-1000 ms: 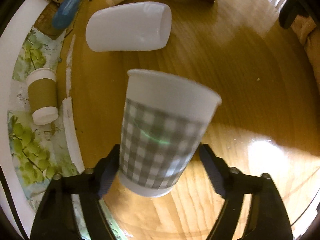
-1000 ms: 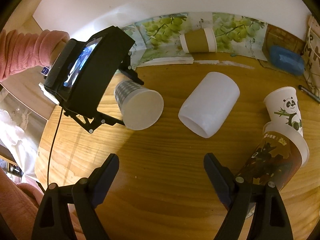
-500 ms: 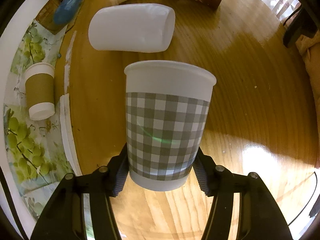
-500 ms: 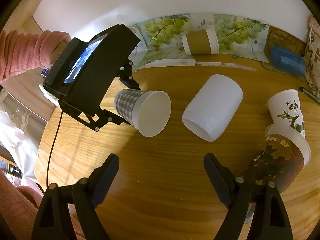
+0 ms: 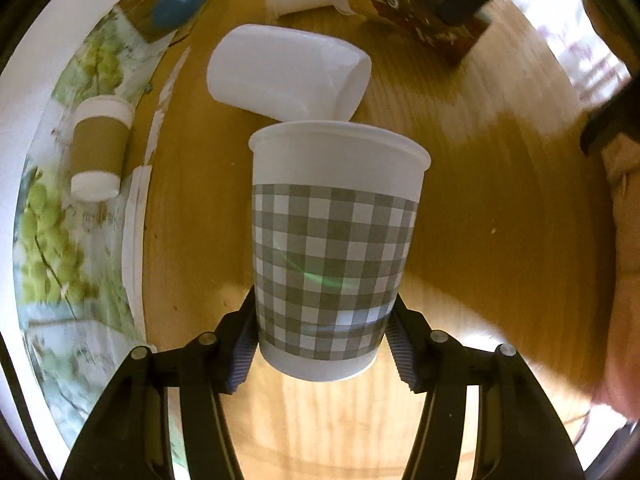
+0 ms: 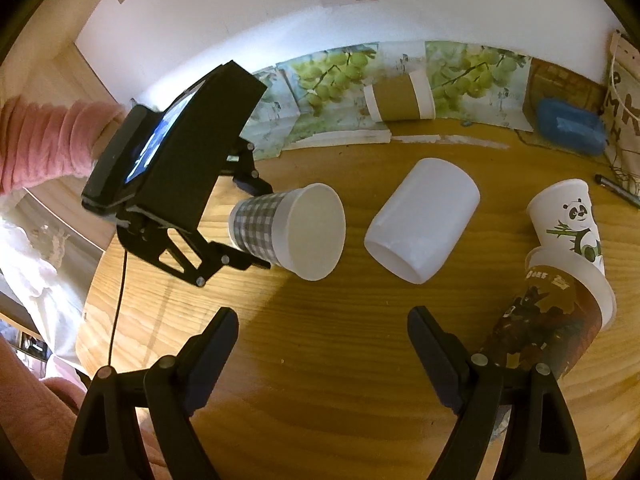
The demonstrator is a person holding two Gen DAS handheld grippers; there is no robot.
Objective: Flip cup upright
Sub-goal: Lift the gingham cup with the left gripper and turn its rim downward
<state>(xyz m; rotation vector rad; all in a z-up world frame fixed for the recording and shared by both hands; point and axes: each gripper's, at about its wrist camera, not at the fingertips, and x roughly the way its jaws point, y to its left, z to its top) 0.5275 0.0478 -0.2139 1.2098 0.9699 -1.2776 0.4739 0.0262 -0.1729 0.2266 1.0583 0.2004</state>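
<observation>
A grey-and-white checked paper cup (image 5: 334,248) is held near its base by my left gripper (image 5: 320,330), which is shut on it. In the right wrist view the checked cup (image 6: 288,232) lies on its side in the air above the wooden table (image 6: 320,360), its mouth facing right, with the left gripper (image 6: 244,224) behind it. My right gripper (image 6: 324,356) is open and empty, low over the table's front.
A plain white cup (image 6: 422,230) lies on its side mid-table. A panda cup (image 6: 572,220) and a dark printed cup (image 6: 548,320) lie at the right. A brown-sleeved cup (image 6: 400,96) lies at the back on grape-print paper. A blue object (image 6: 570,130) sits back right.
My left gripper has closed on the checked cup, lifted it and swung it toward the white cup. The right gripper has not moved.
</observation>
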